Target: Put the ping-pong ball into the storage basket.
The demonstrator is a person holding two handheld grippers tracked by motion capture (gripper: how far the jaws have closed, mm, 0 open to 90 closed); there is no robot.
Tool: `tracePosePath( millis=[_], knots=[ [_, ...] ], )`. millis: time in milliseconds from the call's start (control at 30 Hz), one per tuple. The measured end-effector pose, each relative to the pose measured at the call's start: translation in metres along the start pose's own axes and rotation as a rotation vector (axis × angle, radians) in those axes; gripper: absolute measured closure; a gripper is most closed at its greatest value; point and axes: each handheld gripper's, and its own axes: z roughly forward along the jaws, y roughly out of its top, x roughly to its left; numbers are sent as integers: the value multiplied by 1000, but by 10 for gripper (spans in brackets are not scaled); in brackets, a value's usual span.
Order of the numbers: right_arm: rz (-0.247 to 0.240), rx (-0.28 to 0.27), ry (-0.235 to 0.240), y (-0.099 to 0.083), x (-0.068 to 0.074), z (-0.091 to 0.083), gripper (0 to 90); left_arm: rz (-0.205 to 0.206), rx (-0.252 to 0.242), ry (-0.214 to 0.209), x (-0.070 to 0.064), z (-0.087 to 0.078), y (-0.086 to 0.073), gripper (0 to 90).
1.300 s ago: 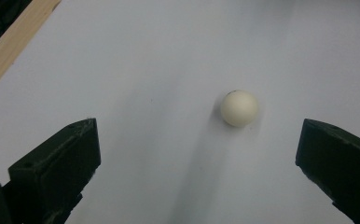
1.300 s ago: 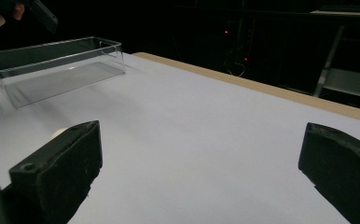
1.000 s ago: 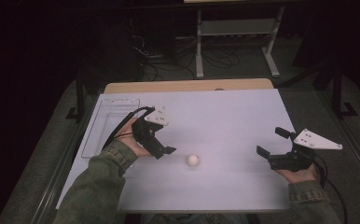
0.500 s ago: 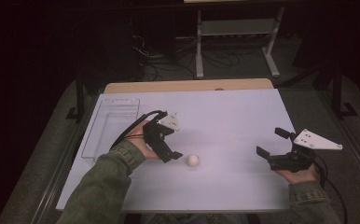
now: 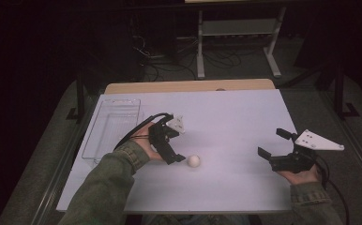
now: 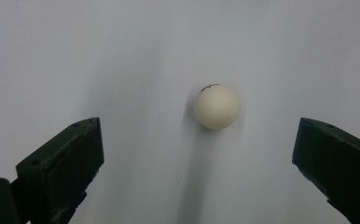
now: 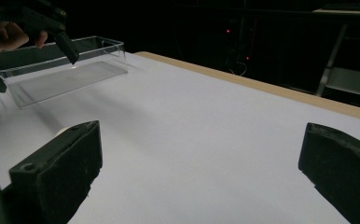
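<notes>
High view: left gripper point(image 5: 181, 157) lined up on the ball point(image 5: 193, 161), grasp looks like the step in hand
Left gripper view: jaws wide apart, ball point(image 6: 216, 106) on the table point(image 5: 235, 117) at 12 o'clock between them, untouched; next move likely advance, then close. Right gripper point(image 5: 275, 147) at 3 o'clock of ball, jaws apart, holding nothing. Count: one ball, one clear tray point(image 5: 113, 123), two grippers

No readable txt, labels, brands or nos. anywhere. Ball point(image 6: 216, 106) has a small dark smudge at 12 o'clock, not legible as print.
</notes>
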Motion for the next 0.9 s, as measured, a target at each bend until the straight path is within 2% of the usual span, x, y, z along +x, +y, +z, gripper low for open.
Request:
tracePosePath(
  millis=[333, 700, 767, 900],
  knots=[
    [1, 6, 1, 0, 0, 0, 0, 18, 62, -8, 3, 14, 3, 16],
    [10, 1, -4, -1, -1, -1, 0, 29, 87, -21, 1, 23, 5, 17],
    [13, -1, -6, -1, -2, -2, 0, 33, 104, -21, 0, 25, 7, 19],
    [8, 3, -6, -1, -1, -2, 0, 55, 110, -20, -2, 28, 10, 43]
  ],
)
